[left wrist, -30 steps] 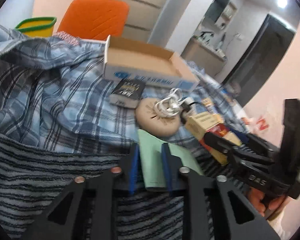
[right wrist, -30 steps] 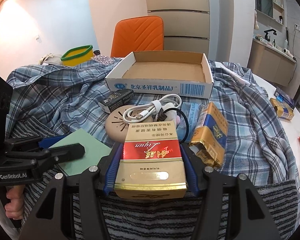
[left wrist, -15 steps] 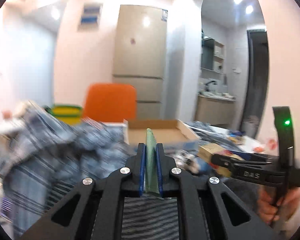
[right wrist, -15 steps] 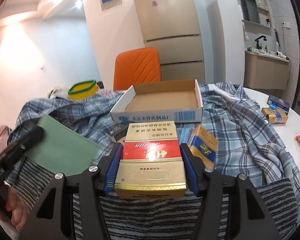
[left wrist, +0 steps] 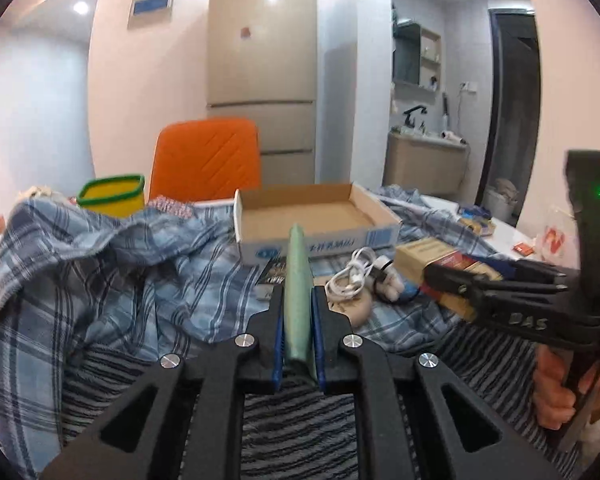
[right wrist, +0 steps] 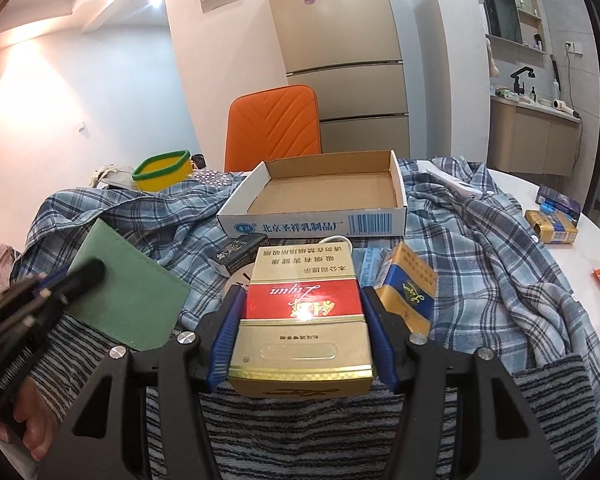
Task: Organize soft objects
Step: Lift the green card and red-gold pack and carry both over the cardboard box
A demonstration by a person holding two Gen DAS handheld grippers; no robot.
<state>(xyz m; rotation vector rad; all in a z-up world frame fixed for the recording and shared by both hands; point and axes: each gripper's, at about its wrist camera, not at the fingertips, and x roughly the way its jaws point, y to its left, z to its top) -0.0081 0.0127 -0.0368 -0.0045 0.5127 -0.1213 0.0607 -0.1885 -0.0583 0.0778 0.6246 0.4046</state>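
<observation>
Both hands are loaded: the left gripper [left wrist: 298, 334] is clamped edge-on onto a thin green wallet [left wrist: 298, 276], lifted clear of the plaid shirt [left wrist: 112, 264], while the right gripper [right wrist: 300, 340] squeezes a red-and-gold cigarette pack [right wrist: 302, 320] across its width. The open cardboard tray [right wrist: 328, 200] sits just above centre of both views — probably the drop spot. Best to bring each item well over the front wall before letting go, one hand at a time, clear of the white cable [left wrist: 352, 276].

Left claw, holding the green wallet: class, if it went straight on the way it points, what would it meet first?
Probably the front wall of the open cardboard box, straight beyond the green wallet in the left claw; depth is unclear, and the small dark box lies just left.
</observation>
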